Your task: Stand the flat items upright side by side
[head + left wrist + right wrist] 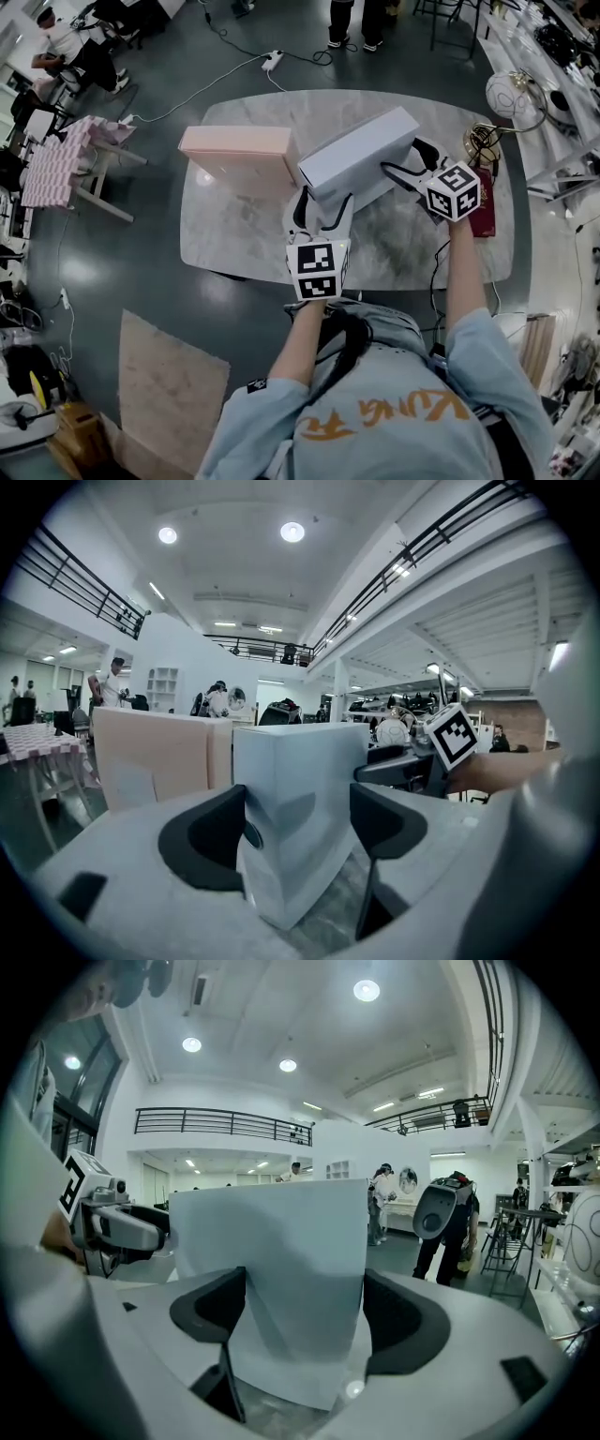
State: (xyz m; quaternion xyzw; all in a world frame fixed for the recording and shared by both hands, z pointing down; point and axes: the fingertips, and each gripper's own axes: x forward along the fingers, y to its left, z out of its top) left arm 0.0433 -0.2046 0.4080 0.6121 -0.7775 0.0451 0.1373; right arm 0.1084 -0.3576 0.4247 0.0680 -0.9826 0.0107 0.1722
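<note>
The left gripper (319,211) (298,822) and right gripper (405,161) (305,1312) each clamp 1 end of the white box (361,150). It is tilted over the table (234,246), just beside the upright pink box (239,155).

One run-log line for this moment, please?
white box: held tilted | left gripper: shut on it | right gripper: shut on it | pink box: upright on table
</note>
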